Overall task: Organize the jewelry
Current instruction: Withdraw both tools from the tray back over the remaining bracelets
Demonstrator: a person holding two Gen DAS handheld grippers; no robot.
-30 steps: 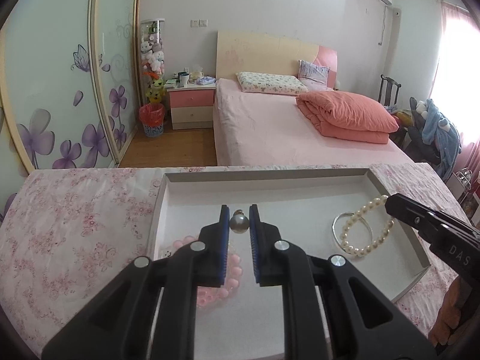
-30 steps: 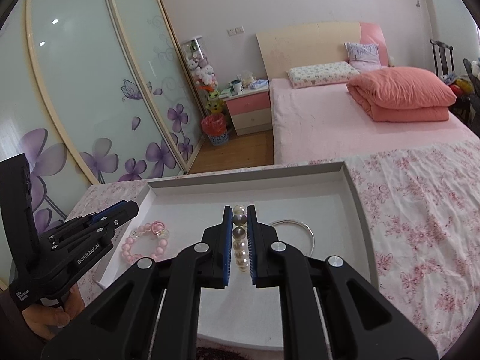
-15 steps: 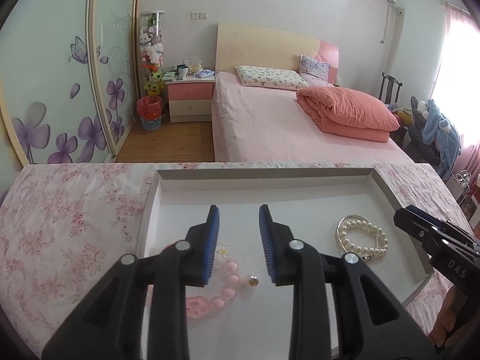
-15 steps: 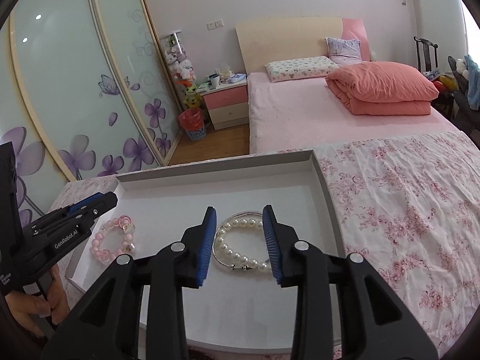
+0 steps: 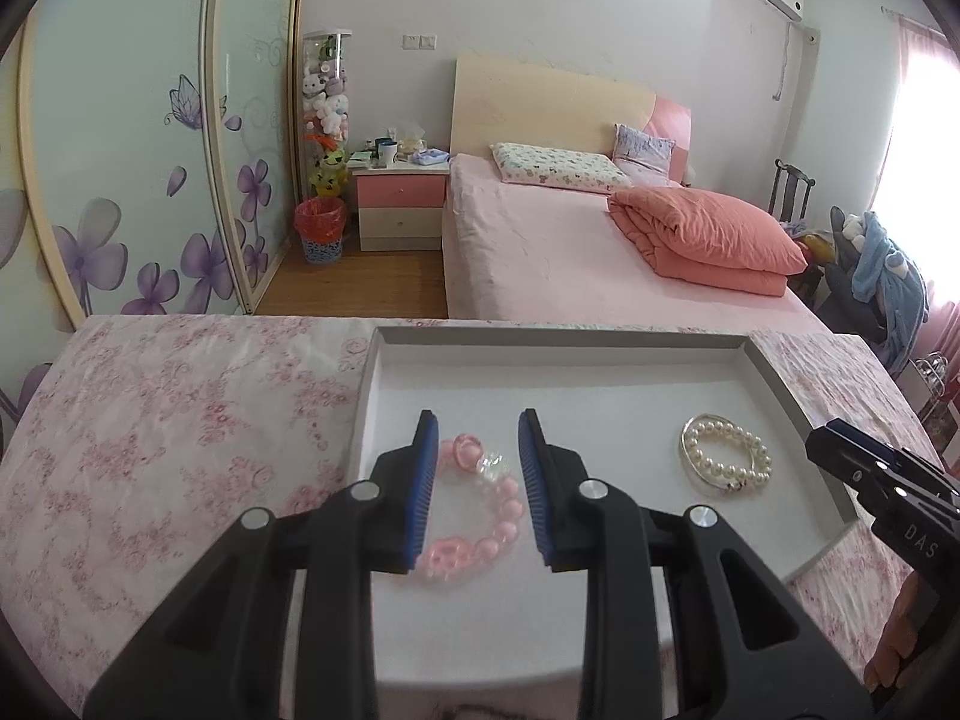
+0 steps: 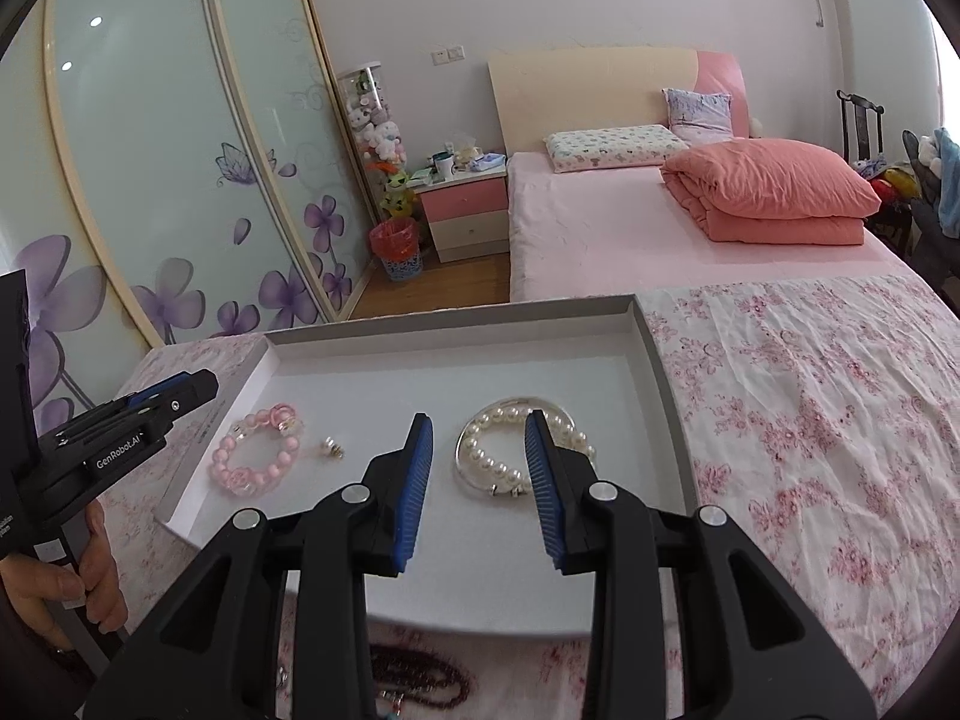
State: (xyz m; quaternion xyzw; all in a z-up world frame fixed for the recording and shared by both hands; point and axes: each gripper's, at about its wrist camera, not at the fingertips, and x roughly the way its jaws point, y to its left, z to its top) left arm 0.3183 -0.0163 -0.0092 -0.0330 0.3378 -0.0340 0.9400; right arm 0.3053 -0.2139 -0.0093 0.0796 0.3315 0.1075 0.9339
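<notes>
A shallow grey tray lies on the floral tablecloth. A pink bead bracelet lies in its left part. A small pearl earring lies just right of it. A white pearl bracelet with a silver bangle lies in the right part. My left gripper is open and empty above the pink bracelet. My right gripper is open and empty above the pearl bracelet.
A dark bead necklace lies on the cloth in front of the tray's near edge. Behind the table stand a pink bed, a nightstand and sliding wardrobe doors.
Both grippers opened and drew back. The left let go of the pearl earring into the tray. The right let go of the pearl bracelet, which now lies on the bangle.
</notes>
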